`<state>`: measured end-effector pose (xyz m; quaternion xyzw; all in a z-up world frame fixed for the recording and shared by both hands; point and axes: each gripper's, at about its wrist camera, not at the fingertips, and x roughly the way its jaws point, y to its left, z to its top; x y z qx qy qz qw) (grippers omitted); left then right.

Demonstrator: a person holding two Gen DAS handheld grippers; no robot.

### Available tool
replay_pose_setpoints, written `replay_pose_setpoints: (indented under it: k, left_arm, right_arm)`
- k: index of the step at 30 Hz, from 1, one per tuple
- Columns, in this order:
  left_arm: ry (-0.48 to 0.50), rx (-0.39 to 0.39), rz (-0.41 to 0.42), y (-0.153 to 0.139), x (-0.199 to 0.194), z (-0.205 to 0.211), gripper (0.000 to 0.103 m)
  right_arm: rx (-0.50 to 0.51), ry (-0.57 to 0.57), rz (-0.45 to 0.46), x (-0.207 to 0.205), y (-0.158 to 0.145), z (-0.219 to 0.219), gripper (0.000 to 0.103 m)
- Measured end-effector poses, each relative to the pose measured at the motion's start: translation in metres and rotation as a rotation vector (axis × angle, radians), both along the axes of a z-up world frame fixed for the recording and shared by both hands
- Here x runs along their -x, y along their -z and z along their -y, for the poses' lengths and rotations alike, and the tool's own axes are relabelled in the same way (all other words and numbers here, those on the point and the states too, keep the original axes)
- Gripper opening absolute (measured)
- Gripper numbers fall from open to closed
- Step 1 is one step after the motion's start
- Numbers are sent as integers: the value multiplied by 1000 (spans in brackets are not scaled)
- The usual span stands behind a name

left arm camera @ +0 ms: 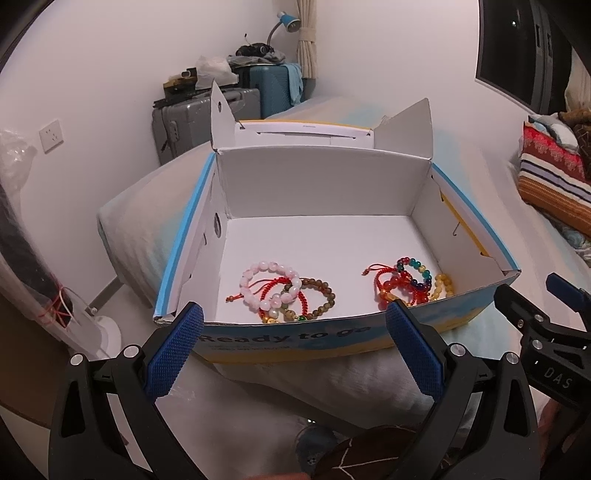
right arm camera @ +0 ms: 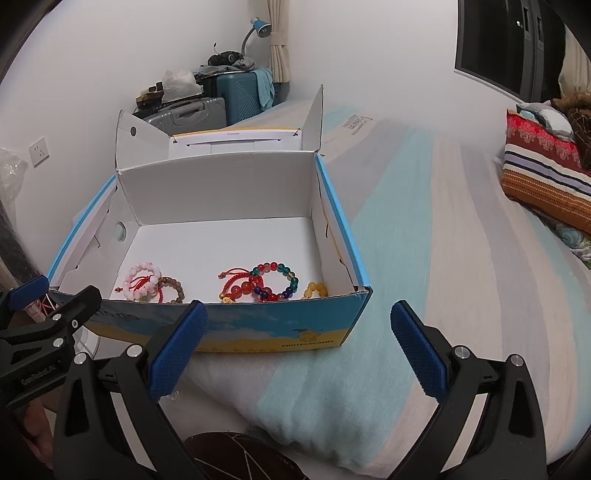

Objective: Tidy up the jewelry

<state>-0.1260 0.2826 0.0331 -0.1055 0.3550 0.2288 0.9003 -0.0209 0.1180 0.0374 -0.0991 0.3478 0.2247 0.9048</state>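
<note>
An open cardboard box with white walls sits on a bed. Inside, near its front wall, lie two heaps of bead bracelets. The left heap has pink beads, red cord and brown beads. The right heap has red, multicoloured and yellow beads. My left gripper is open just in front of the box, holding nothing. My right gripper is open too, before the box's right front corner. Each gripper shows at the edge of the other's view.
The bed has a striped cover in teal and beige. Folded striped blankets lie at the right. Suitcases with clutter stand in the far corner, under a blue lamp. A bagged object leans at the left.
</note>
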Motion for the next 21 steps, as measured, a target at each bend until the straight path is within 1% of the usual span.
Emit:
replay_pose_setpoints:
  k: [3,6,16,21]
  left_arm:
    - [-13,-40,-5,-1,-1,3,97]
    - [-19,-76,-29,0,-4,8,97]
    - [-14,-63,-25,3,-3,9,97]
    - [-5,-42,-14,2,-3,8,97]
  right_arm:
    - [3,-1,1,0,1,-1,95]
    - [3,-2,2,1,1,-2,95]
    - [4,0,0,1,2,0,95]
    - [5,1,-1,0,2,0,95]
